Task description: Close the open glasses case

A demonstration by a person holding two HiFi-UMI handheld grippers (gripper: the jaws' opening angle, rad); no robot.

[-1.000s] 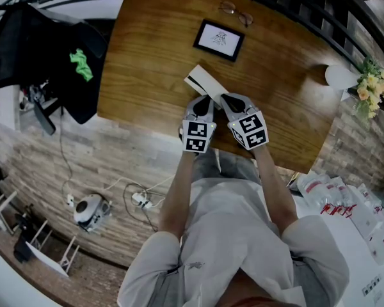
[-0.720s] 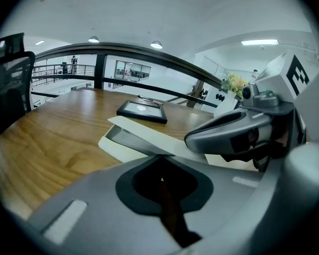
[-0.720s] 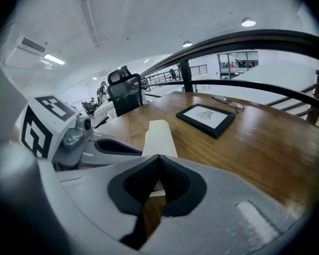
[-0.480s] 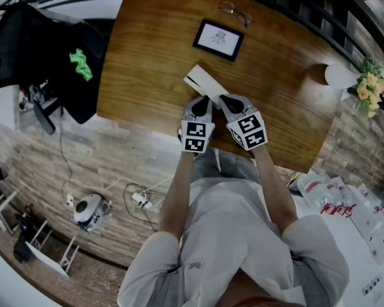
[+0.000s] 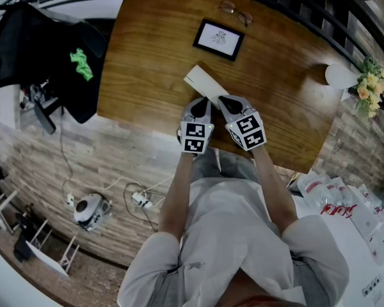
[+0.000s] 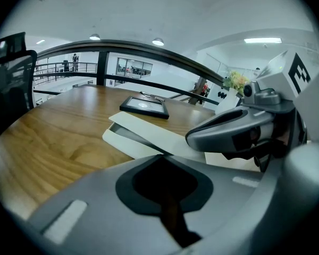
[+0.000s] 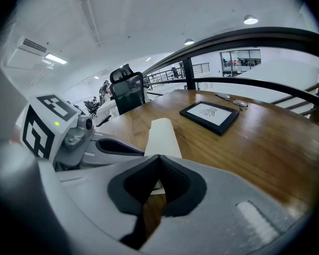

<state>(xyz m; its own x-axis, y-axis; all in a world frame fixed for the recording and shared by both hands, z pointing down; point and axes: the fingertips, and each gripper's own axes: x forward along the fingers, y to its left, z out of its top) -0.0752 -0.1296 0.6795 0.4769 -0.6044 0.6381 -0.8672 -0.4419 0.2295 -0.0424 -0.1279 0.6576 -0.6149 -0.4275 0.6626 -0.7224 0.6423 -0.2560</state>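
Observation:
The white glasses case (image 5: 203,82) lies slantwise on the wooden table (image 5: 147,62). In the left gripper view its lid (image 6: 149,130) hangs low over the base (image 6: 119,142), with a thin dark gap left between them. My left gripper (image 5: 203,101) (image 6: 162,155) is shut at the case's near end, its tips touching the lid's edge. My right gripper (image 5: 223,98) (image 7: 158,157) is shut too, right beside the left one, with its tips against the near end of the case (image 7: 162,137). Neither holds anything.
A black picture frame (image 5: 219,40) (image 7: 210,116) lies beyond the case, and a pair of glasses (image 5: 235,13) farther back. A white round object (image 5: 340,77) and flowers (image 5: 370,85) stand at the table's right end. A chair with dark clothing (image 5: 45,50) is on the left.
The lid has come down: the dark inside of the case seen earlier in the head view no longer shows. Both grippers have edged slightly toward the case.

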